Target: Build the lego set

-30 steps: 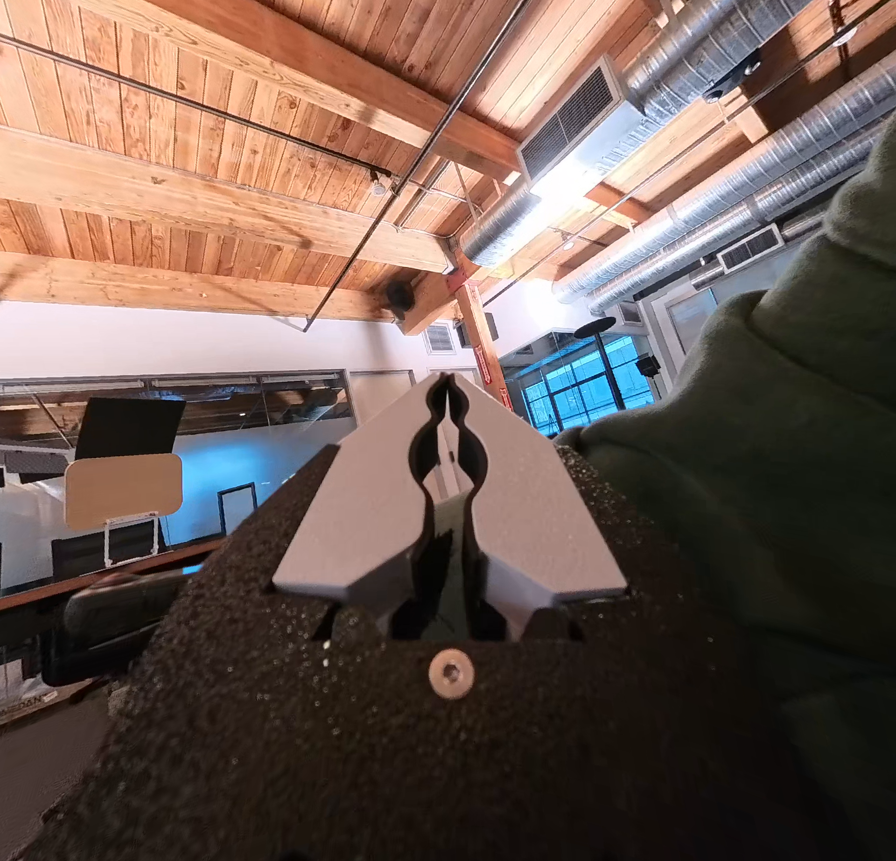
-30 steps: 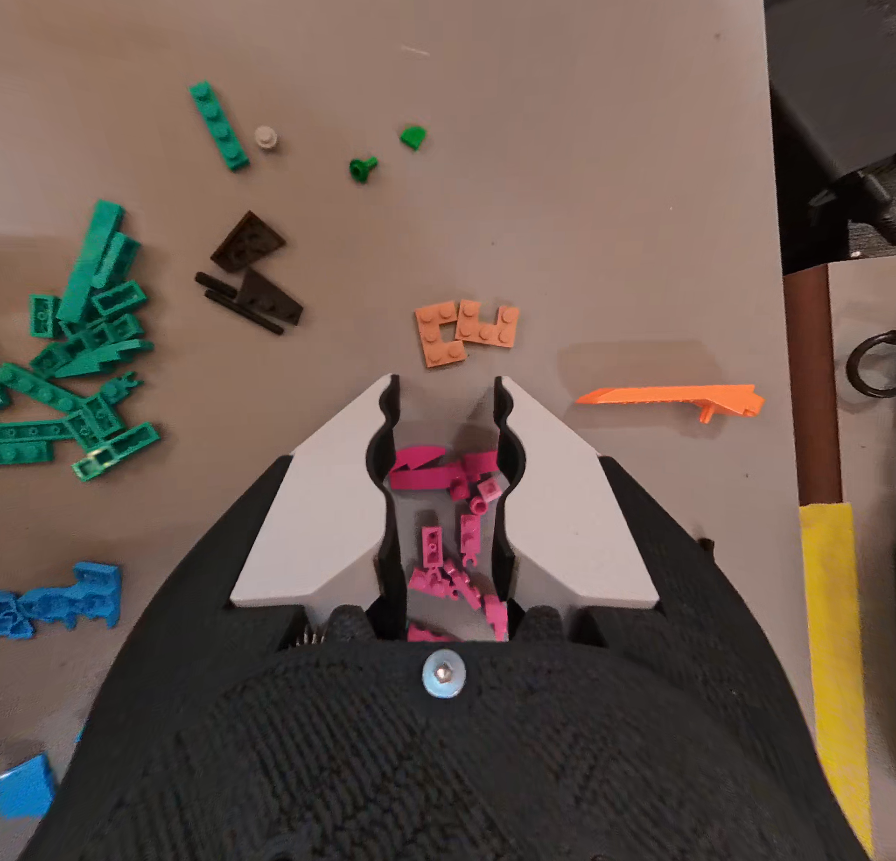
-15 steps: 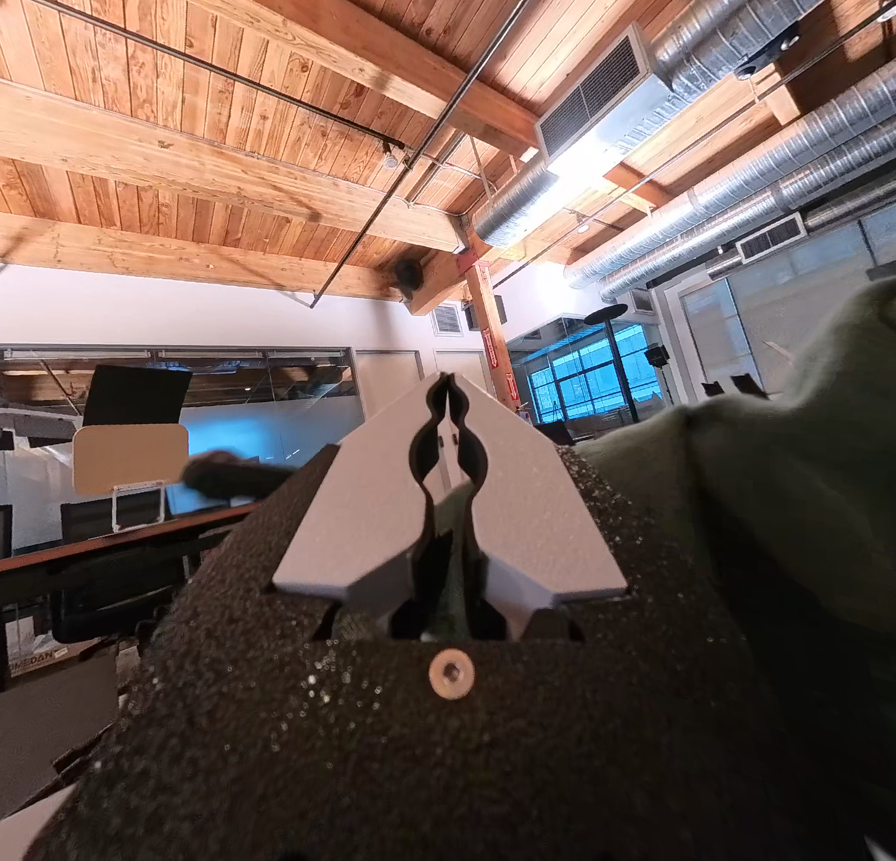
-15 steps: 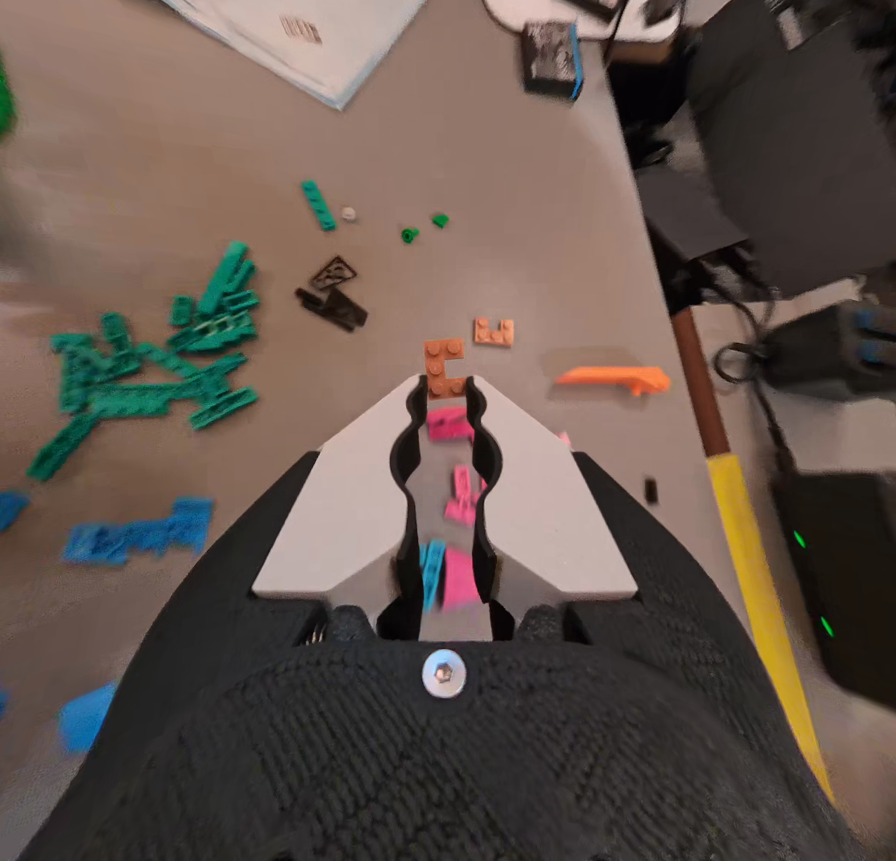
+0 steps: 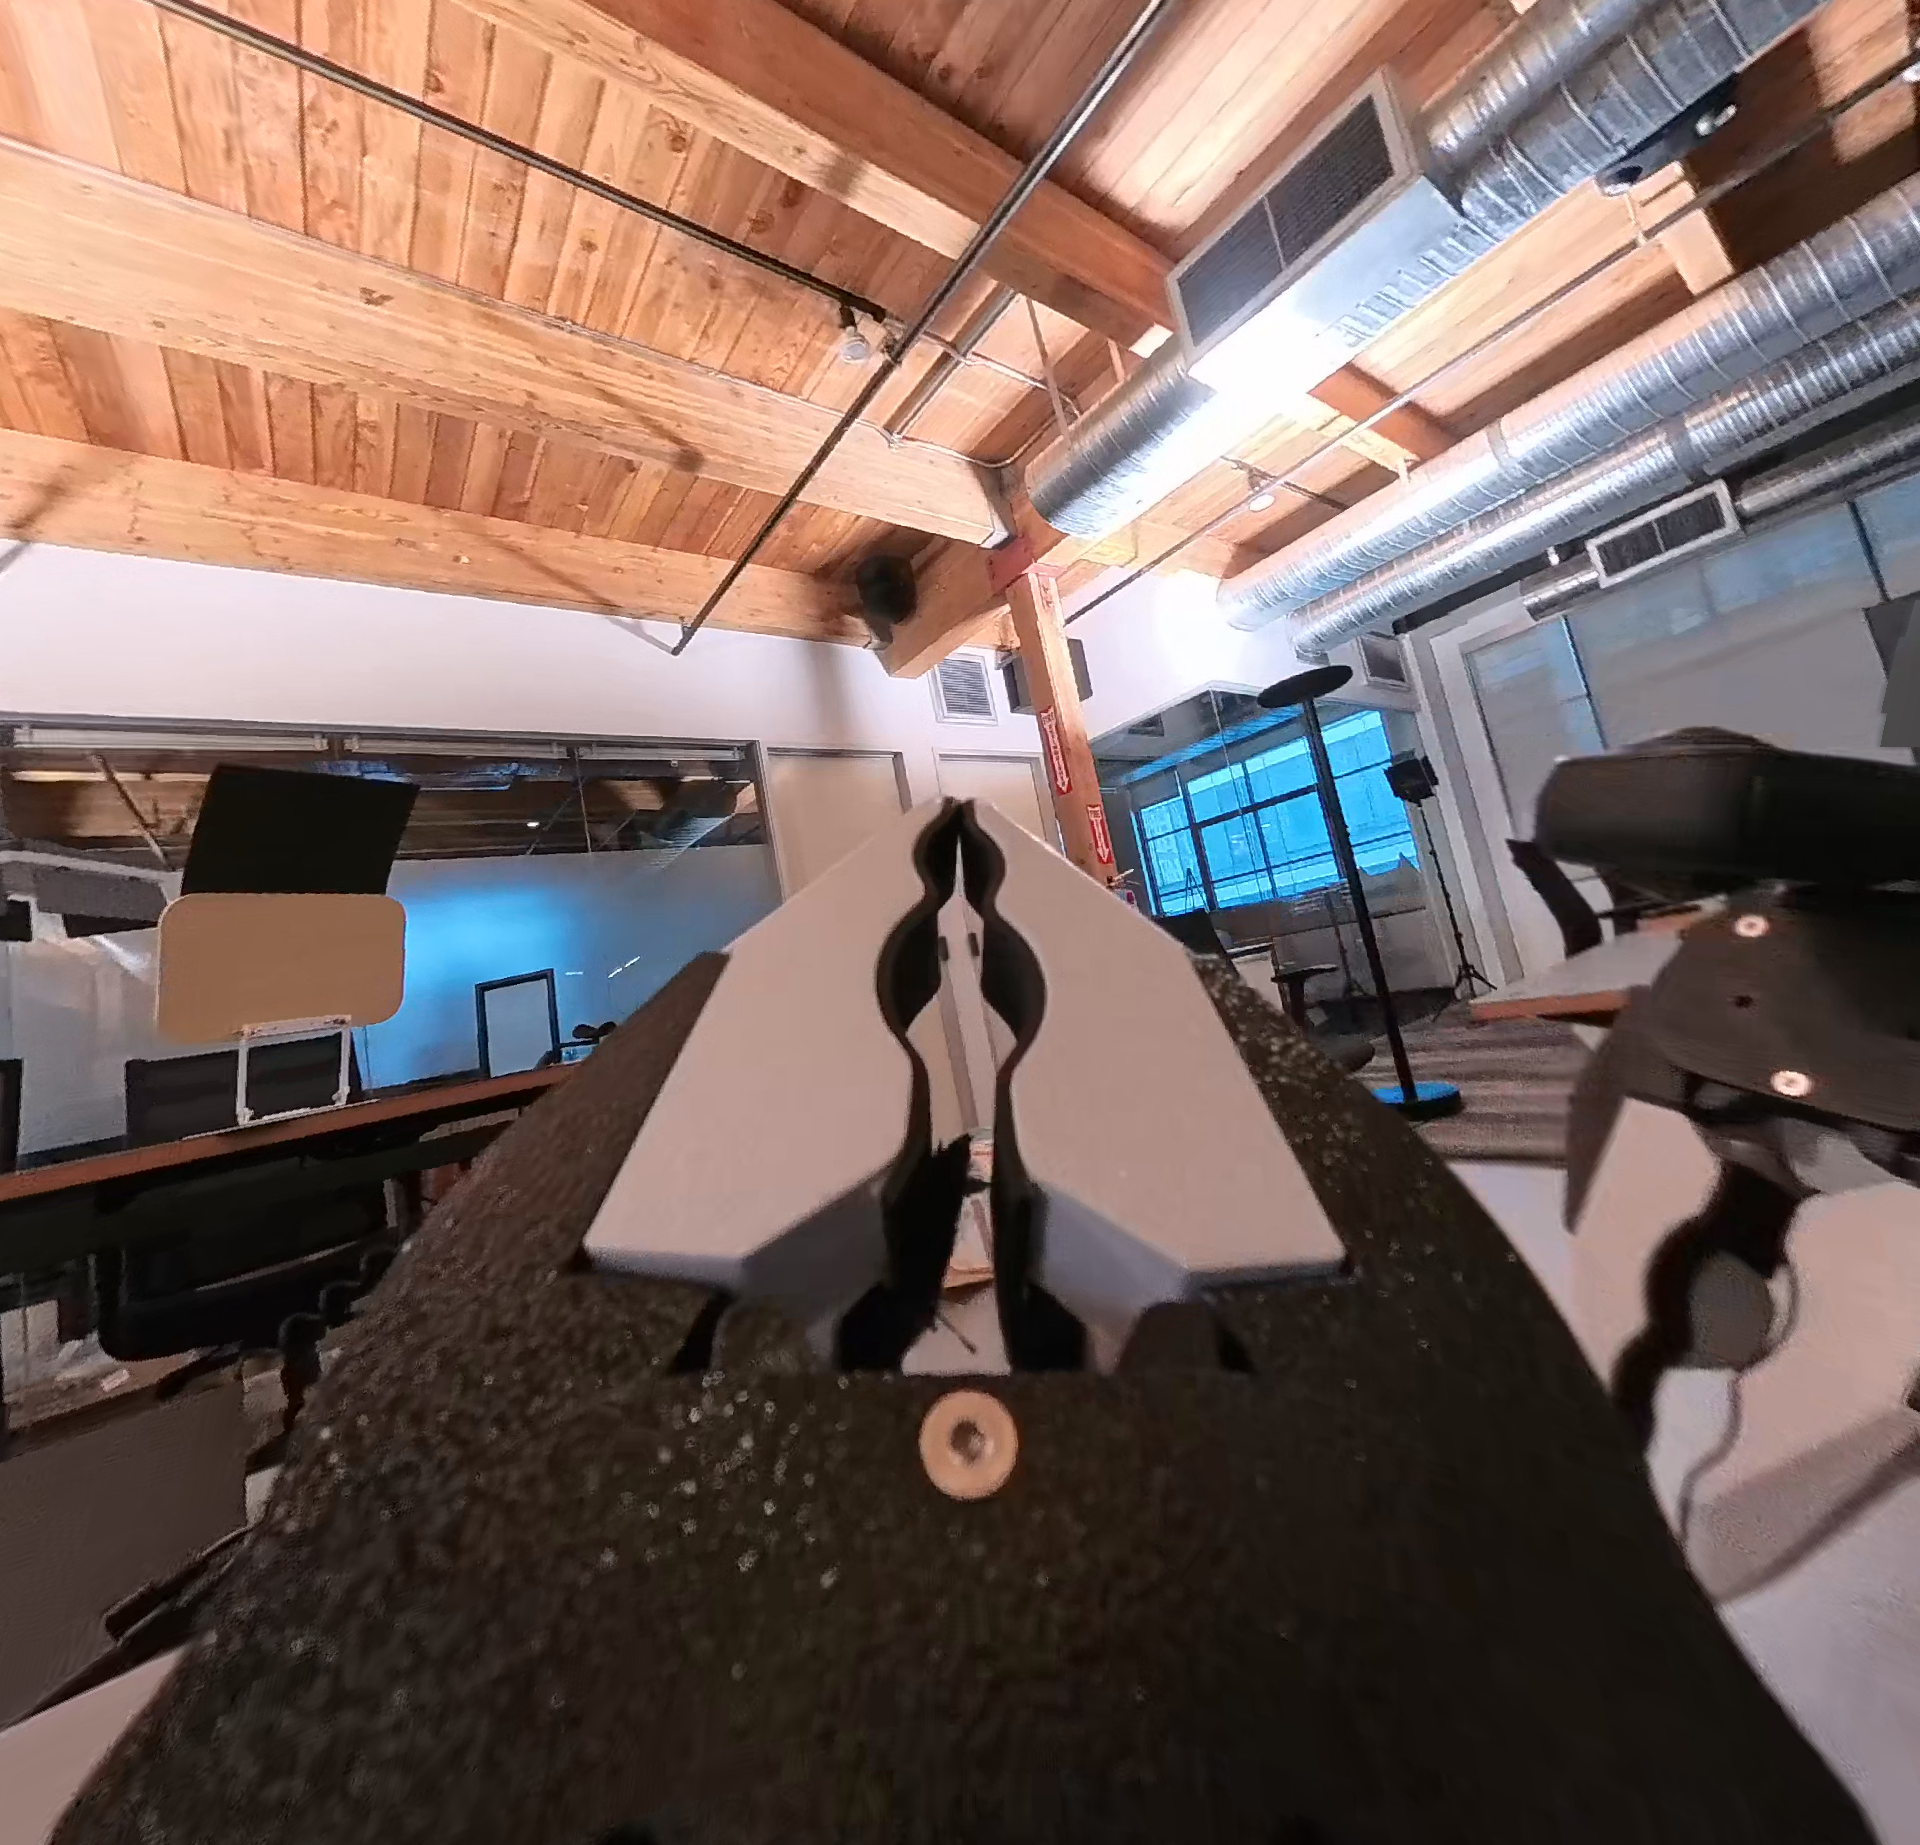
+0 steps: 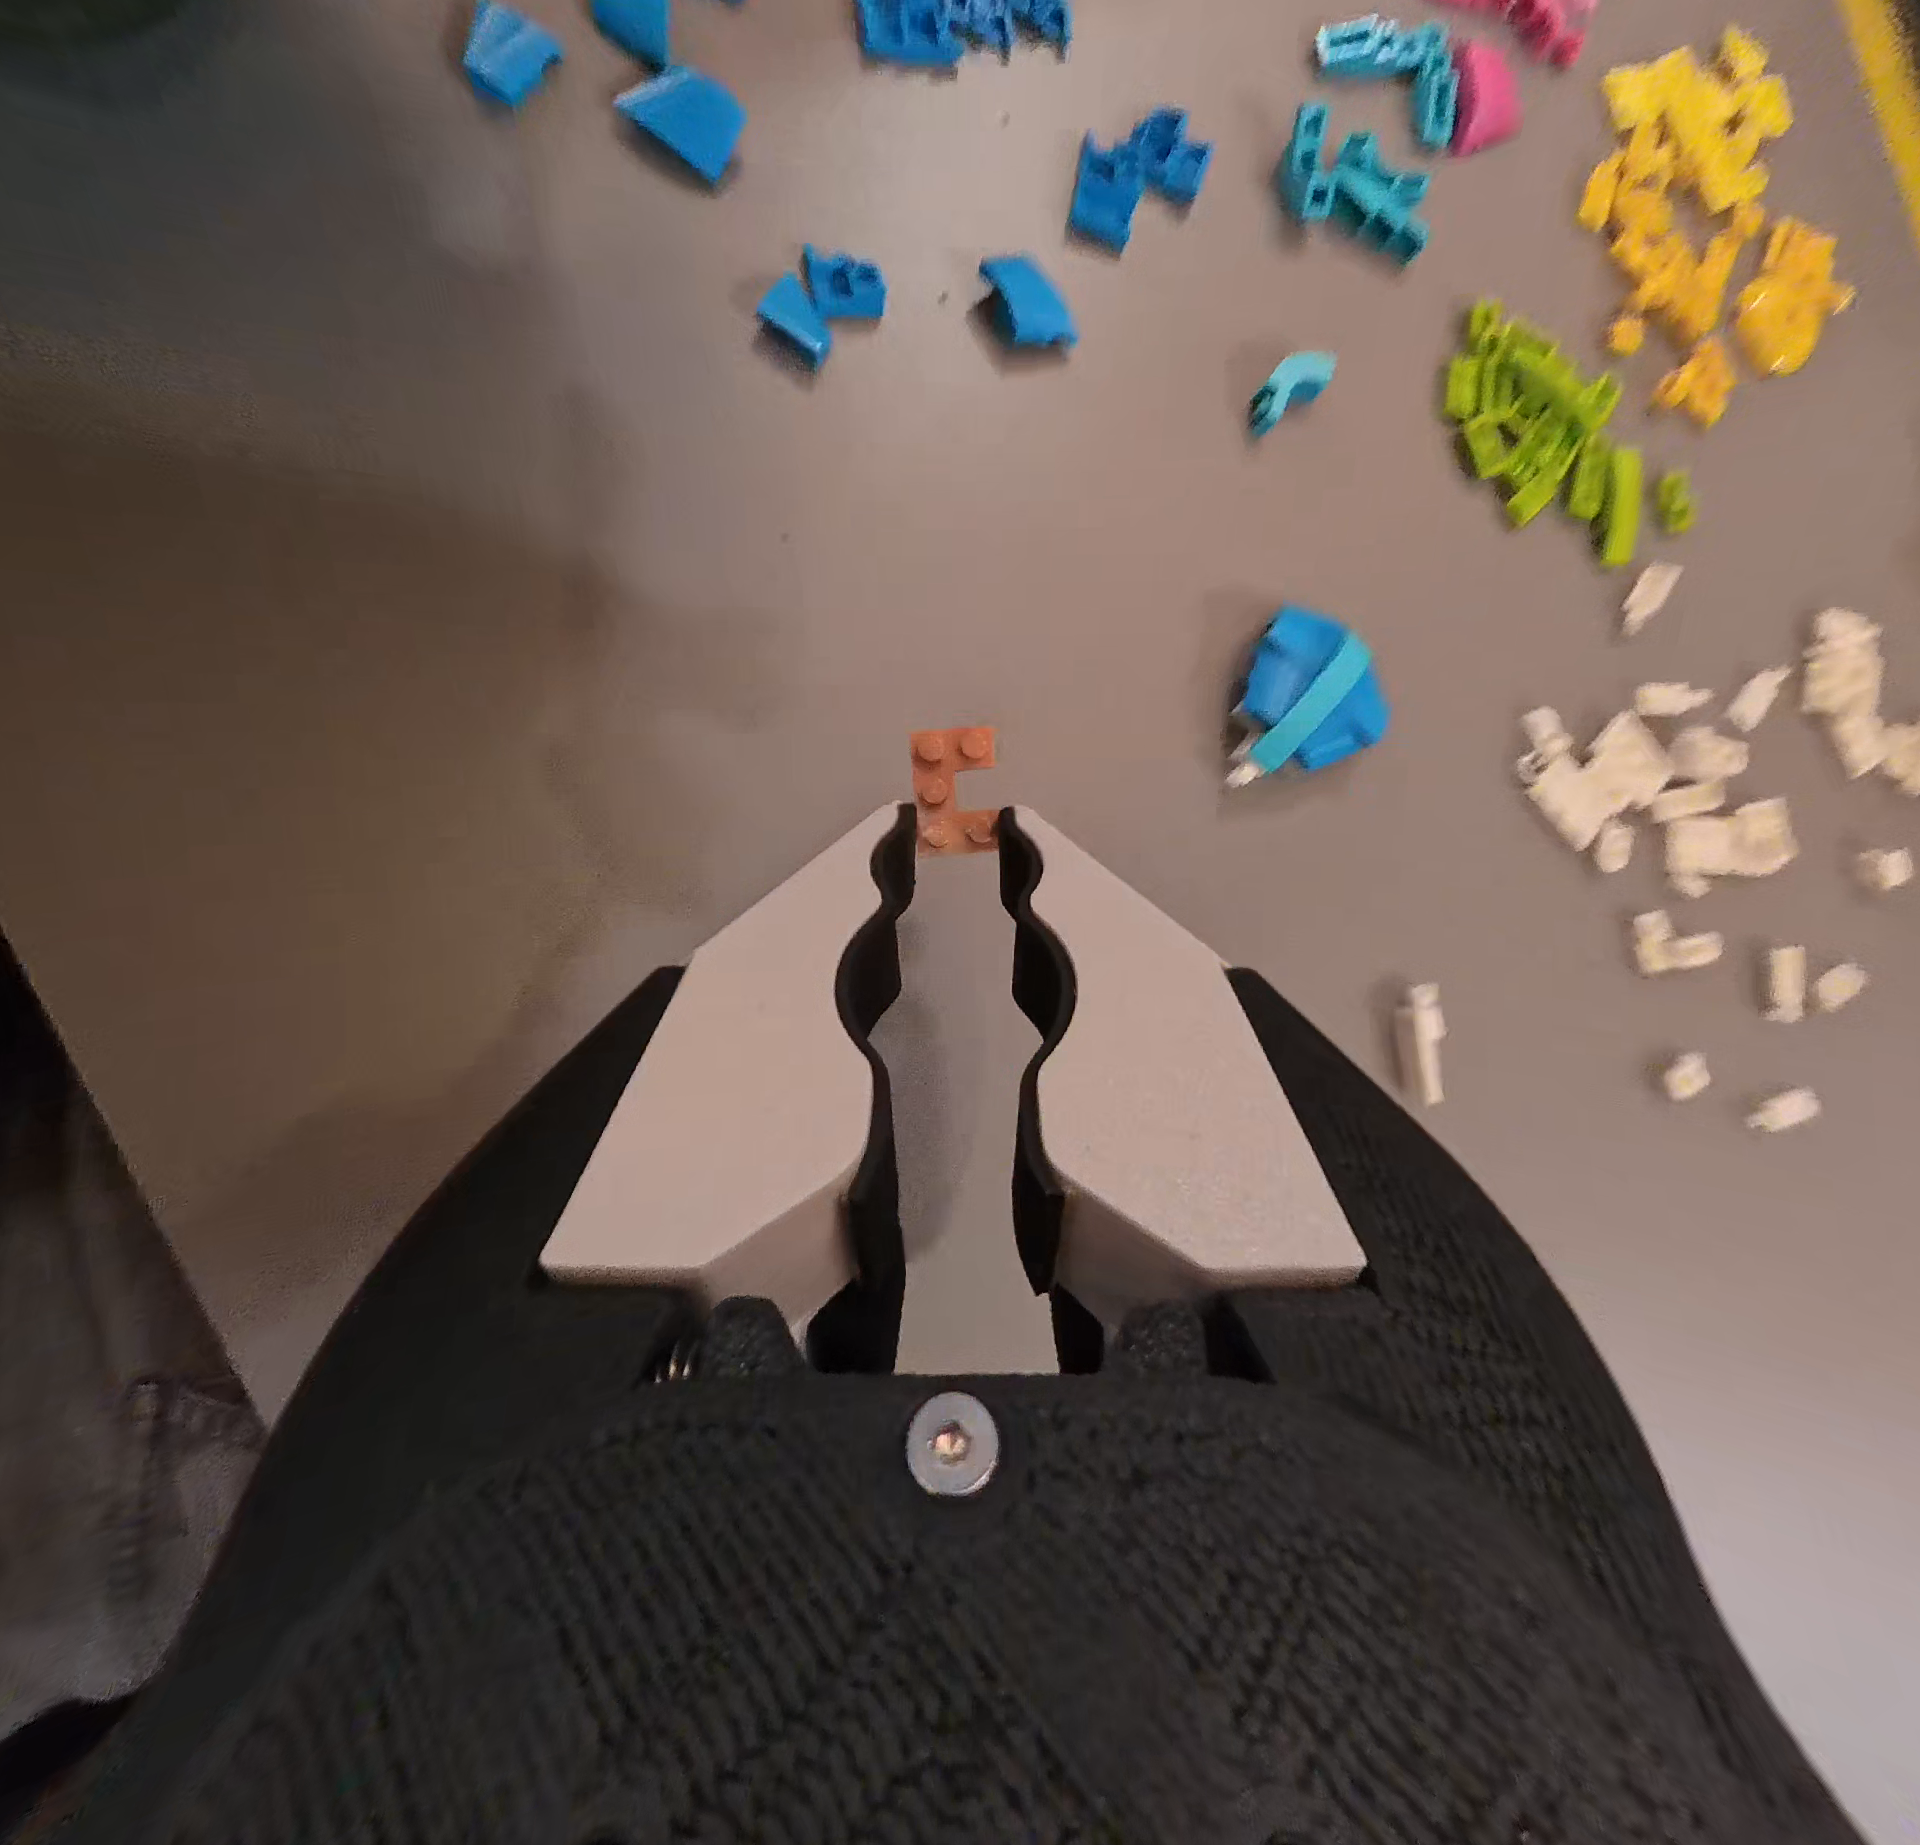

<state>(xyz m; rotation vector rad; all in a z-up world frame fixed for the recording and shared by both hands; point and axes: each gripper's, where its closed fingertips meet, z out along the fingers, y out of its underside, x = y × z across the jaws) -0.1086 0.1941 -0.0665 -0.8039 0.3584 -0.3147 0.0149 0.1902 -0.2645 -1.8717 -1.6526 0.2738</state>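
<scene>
The orange C-shaped plate [image 6: 951, 793] sits pinched at its lower end between my right gripper's [image 6: 958, 821] fingertips, above the grey table [image 6: 520, 548], blue bricks [image 6: 966, 3] and white pieces [image 6: 1683, 787] scattered beyond. My left gripper [image 5: 958, 808] points ceilingward, tips together, gripping nothing.
</scene>
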